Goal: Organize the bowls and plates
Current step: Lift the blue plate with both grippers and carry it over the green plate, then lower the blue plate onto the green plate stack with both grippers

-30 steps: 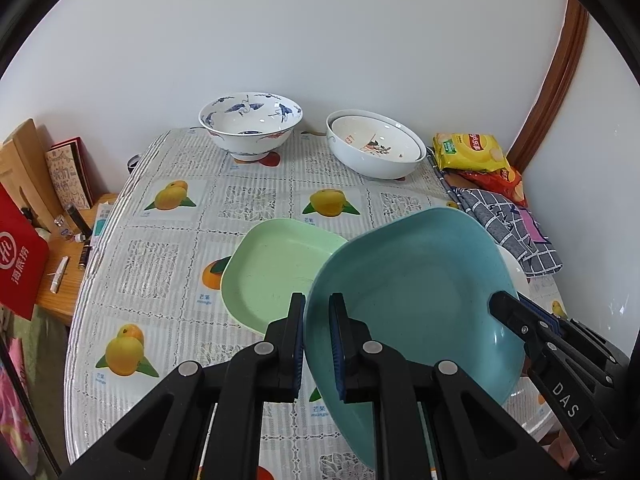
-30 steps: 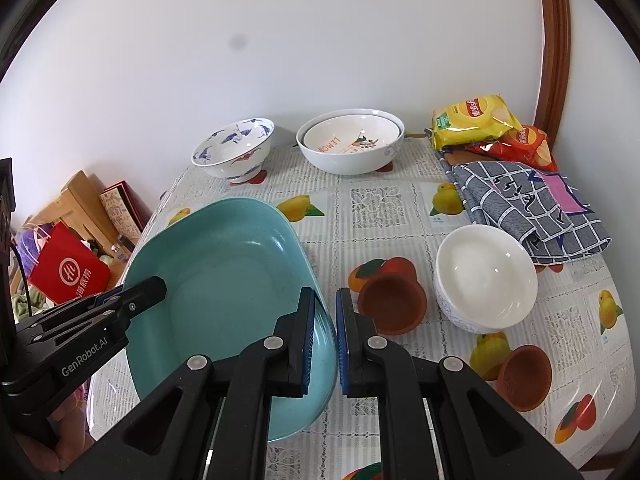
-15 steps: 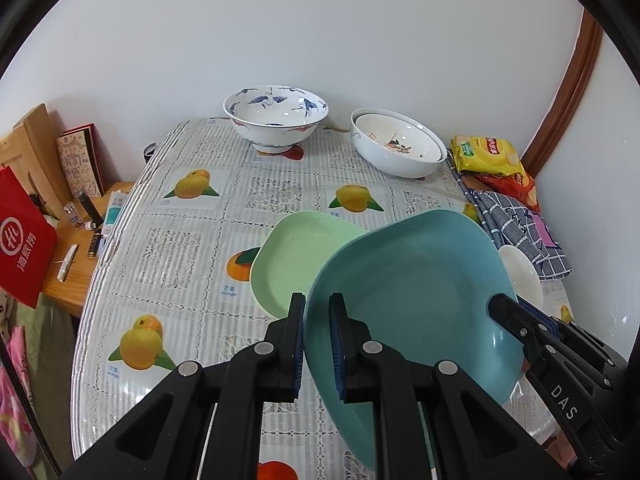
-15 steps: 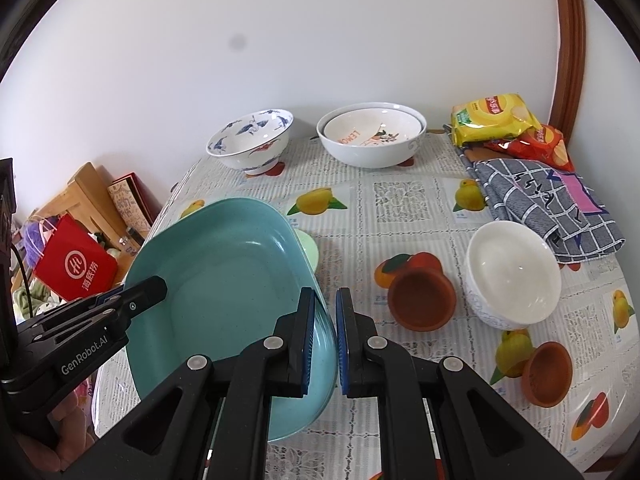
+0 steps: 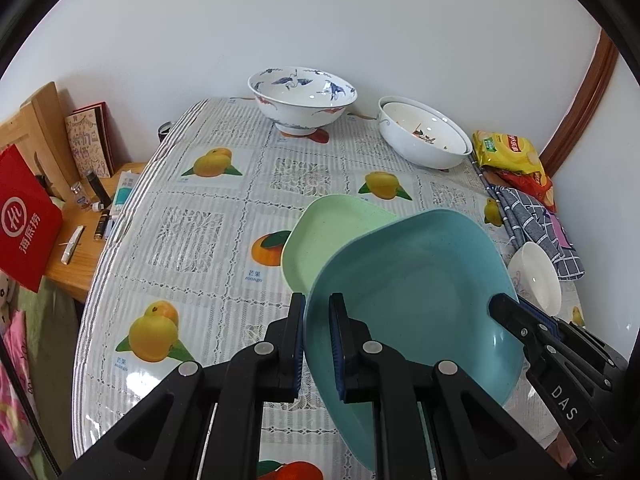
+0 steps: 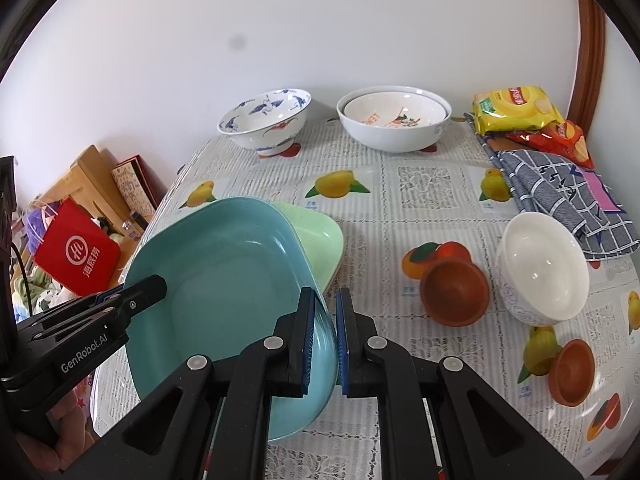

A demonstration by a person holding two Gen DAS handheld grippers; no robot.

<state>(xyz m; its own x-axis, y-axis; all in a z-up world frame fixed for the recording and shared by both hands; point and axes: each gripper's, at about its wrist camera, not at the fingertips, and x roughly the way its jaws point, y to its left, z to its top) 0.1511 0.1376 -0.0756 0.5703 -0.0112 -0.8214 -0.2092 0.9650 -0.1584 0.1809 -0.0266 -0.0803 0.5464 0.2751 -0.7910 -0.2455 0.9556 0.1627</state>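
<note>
A teal plate (image 5: 412,300) (image 6: 224,280) is held in the air between both grippers. My left gripper (image 5: 317,328) is shut on its left rim. My right gripper (image 6: 325,328) is shut on its right rim. A light green plate (image 5: 332,228) (image 6: 316,240) lies on the table just beyond and partly under the teal plate. A blue-patterned bowl (image 5: 302,100) (image 6: 266,120) and two nested white bowls (image 5: 424,136) (image 6: 394,120) stand at the back. A white bowl (image 6: 544,268) (image 5: 534,276) and two small brown bowls (image 6: 454,292) (image 6: 572,372) stand at the right.
The table (image 5: 192,240) has a fruit-print cover. Snack packets (image 6: 520,114) and a checked cloth (image 6: 560,196) lie at the back right. A low wooden side table (image 5: 80,236) with small items and a red bag (image 5: 24,220) stand left of the table edge.
Both grippers have carried the teal plate to the right and a little forward, over the green plate. Both grips are unchanged.
</note>
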